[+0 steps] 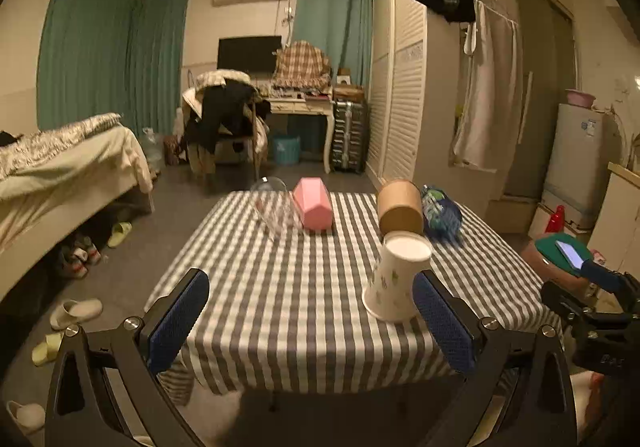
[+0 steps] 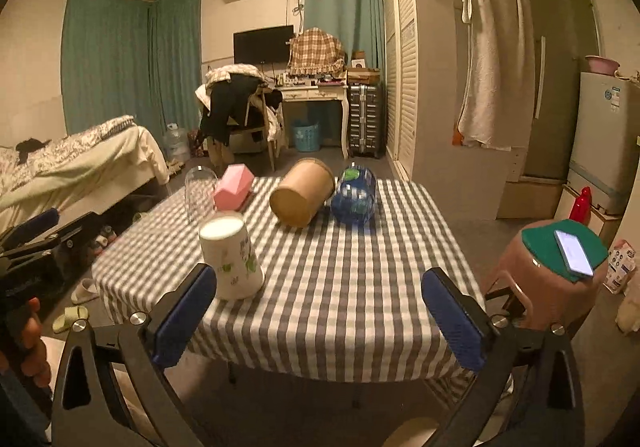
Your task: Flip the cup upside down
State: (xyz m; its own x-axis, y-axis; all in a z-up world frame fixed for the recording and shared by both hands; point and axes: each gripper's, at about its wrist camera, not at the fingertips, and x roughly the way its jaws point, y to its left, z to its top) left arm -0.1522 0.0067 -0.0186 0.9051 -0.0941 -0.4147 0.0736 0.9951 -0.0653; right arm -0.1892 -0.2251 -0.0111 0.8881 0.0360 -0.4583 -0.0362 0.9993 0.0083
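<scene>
A white paper cup (image 1: 394, 279) with green print stands upside down, base up, on the checked tablecloth (image 1: 300, 287). In the right wrist view the cup (image 2: 232, 259) is just beyond my left finger. My left gripper (image 1: 312, 319) is open and empty, its right finger pad (image 1: 442, 321) just beside the cup. My right gripper (image 2: 320, 311) is open and empty over the table's near edge (image 2: 340, 367).
A clear glass (image 1: 274, 207), a pink box (image 1: 314, 207), a brown tub (image 1: 400, 209) on its side and a blue bag (image 1: 440, 211) lie at the table's far side. A stool with a green book and phone (image 2: 560, 259) stands to the right. A bed (image 1: 60, 175) is on the left.
</scene>
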